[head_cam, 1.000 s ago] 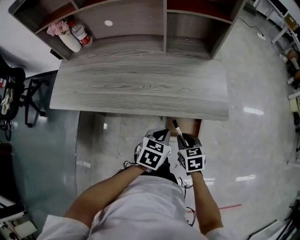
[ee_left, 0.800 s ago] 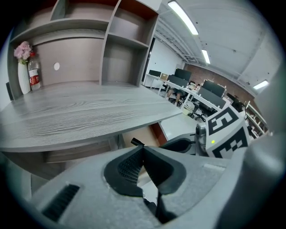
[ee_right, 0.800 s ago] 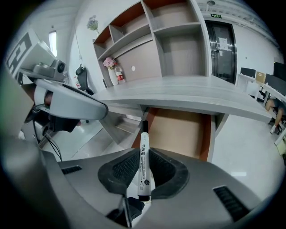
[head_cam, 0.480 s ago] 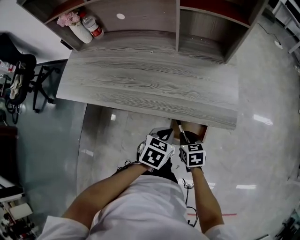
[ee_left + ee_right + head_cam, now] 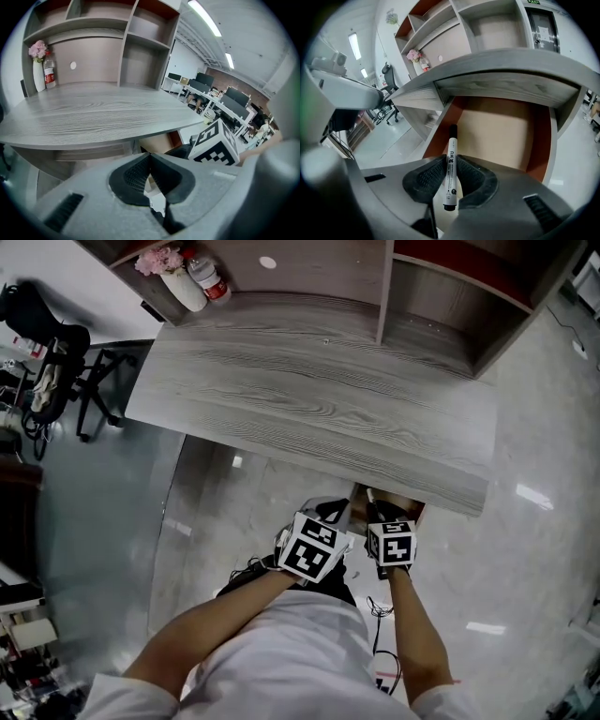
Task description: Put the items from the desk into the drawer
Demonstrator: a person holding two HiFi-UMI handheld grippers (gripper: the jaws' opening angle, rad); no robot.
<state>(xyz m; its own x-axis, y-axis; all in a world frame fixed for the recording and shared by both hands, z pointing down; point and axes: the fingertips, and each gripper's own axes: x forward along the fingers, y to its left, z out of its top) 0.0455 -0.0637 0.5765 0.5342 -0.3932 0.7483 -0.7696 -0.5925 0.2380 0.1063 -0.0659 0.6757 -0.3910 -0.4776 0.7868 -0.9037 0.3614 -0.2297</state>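
Now the right gripper (image 5: 450,164), jaws clamped on a whiteboard marker (image 5: 451,152), has edged closer to the desk's (image 5: 319,409) front edge. The marker tip is over the open drawer (image 5: 501,131), so release looks near. Left gripper (image 5: 150,161), jaws together and empty, hangs just beside. The drawer floor lies bare, but the desk overhangs its back.

Desk (image 5: 309,409) hides most of the drawer (image 5: 407,510)

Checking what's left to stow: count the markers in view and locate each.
1. The marker is clamped in the right gripper, at the open drawer. None shows on the desk; the shelves' insides are partly hidden.
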